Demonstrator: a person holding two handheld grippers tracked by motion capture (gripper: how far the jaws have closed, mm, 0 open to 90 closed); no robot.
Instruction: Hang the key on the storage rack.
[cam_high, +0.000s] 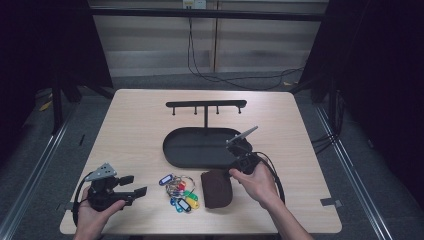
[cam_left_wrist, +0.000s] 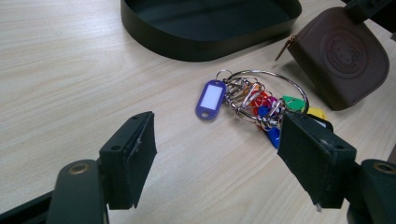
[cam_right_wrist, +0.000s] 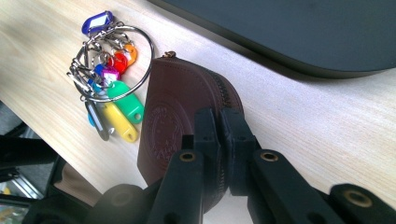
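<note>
On a pale wooden table (cam_high: 135, 130), right gripper (cam_right_wrist: 219, 135) clamps the soft, light brown pouch (cam_right_wrist: 177, 116) at its zipped edge.

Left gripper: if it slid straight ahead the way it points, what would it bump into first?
Probably the bunch of colourful plastic key tags on a metal ring, lying between the open left gripper jaws' line; the brown leather pouch sits farther right.

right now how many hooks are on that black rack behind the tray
4. They hang in a row under the rack's bar: one near the left end, two either side of the post, one near the right end. Small and dim, so another may be hidden.
</note>
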